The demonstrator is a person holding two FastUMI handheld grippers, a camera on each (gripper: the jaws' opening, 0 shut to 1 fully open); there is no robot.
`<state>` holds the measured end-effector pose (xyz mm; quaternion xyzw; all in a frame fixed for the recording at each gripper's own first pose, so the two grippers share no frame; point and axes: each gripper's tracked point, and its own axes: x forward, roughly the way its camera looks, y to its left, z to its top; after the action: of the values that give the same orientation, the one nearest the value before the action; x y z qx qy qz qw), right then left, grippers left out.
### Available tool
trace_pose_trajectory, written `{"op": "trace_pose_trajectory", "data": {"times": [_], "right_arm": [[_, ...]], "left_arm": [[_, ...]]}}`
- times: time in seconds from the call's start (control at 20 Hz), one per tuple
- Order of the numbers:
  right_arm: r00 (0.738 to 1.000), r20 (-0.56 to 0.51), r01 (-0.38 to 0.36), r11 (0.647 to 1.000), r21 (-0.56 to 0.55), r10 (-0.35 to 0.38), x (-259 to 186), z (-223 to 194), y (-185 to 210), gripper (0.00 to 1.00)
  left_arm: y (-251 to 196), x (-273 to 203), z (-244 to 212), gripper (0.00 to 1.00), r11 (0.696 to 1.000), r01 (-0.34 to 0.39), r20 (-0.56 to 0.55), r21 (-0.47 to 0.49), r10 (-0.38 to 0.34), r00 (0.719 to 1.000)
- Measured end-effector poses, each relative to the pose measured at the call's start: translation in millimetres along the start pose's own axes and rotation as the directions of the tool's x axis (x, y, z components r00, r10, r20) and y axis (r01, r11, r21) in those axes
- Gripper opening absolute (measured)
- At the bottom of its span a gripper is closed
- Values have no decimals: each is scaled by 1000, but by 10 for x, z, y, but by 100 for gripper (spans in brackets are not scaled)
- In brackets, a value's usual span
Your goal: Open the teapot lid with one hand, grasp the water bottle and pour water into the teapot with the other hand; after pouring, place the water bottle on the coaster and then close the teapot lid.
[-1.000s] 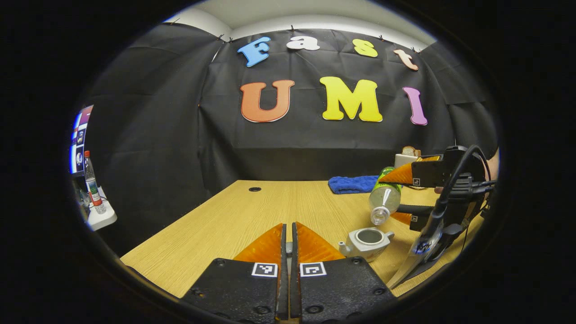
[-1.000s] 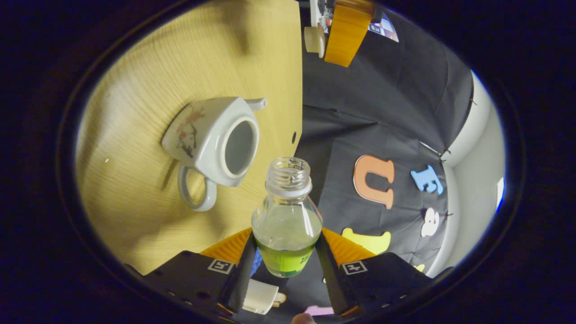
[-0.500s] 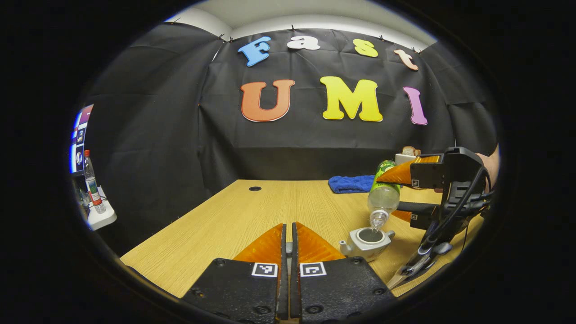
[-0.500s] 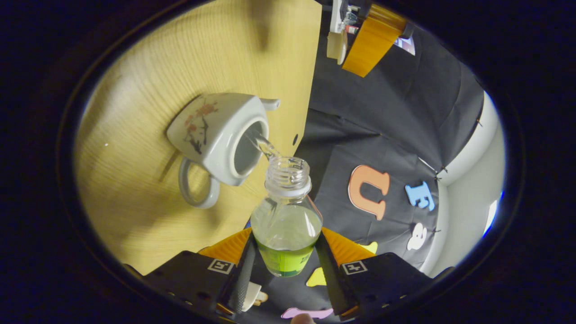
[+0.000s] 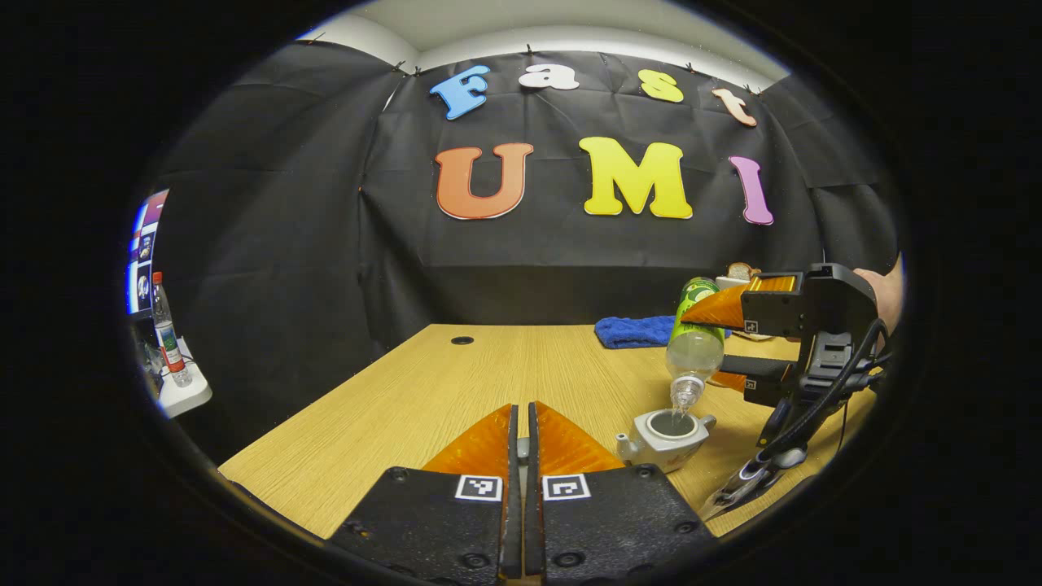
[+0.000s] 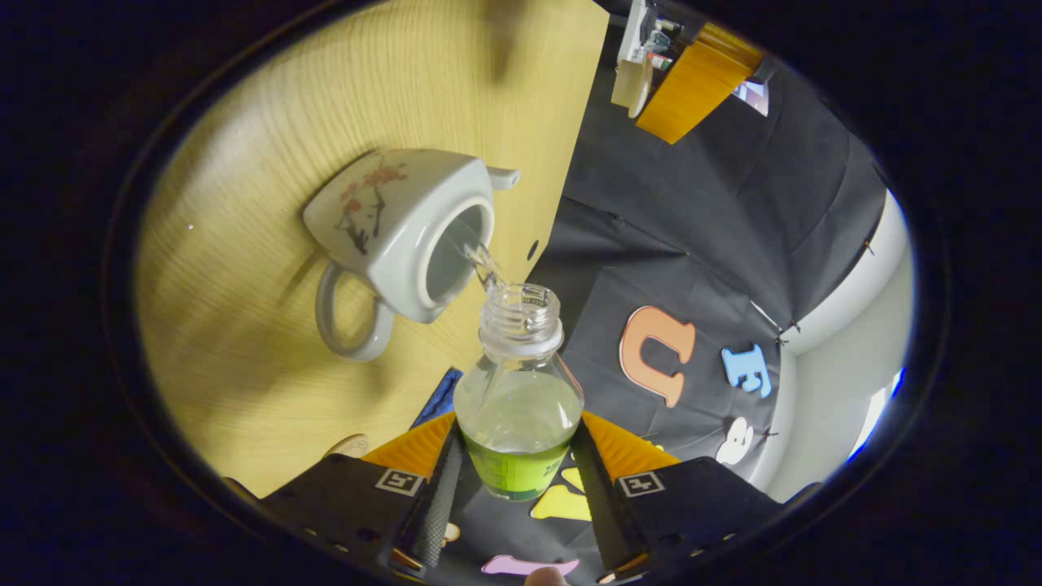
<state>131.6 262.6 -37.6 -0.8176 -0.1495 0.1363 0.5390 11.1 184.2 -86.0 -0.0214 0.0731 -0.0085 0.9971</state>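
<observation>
A white teapot (image 5: 663, 435) with a flower print (image 6: 399, 228) stands with its top uncovered on the wooden table (image 5: 423, 399). My right gripper (image 6: 517, 423) is shut on a clear water bottle (image 6: 517, 407) with a green label. The bottle (image 5: 694, 350) tilts mouth-down just above the pot, and a thin stream of water runs into the opening. My left gripper (image 5: 522, 411) hovers to the left of the pot, shut on the teapot lid (image 5: 522, 448), seen as a thin grey sliver. From the right gripper view the lid (image 6: 632, 81) shows beside the left gripper's finger (image 6: 692, 94).
A blue cloth (image 5: 639, 332) lies at the back of the table near a white appliance (image 5: 733, 285). A tan round thing (image 6: 350, 445) peeks out by the right gripper's finger. A cable hole (image 5: 461, 340) marks the far table. A hand (image 5: 883, 289) holds the right gripper.
The right gripper has tipped the bottle further and brought its mouth over the pot's opening; water now streams in. The left gripper has held still.
</observation>
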Motion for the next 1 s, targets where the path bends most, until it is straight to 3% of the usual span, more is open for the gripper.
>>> {"op": "trace_pose_trajectory", "data": {"times": [1.0], "right_arm": [[998, 10, 70, 986, -153, -70, 30, -4, -208, 71]], "left_arm": [[32, -12, -2, 4, 1000, -6, 0, -1, 6, 1000]]}}
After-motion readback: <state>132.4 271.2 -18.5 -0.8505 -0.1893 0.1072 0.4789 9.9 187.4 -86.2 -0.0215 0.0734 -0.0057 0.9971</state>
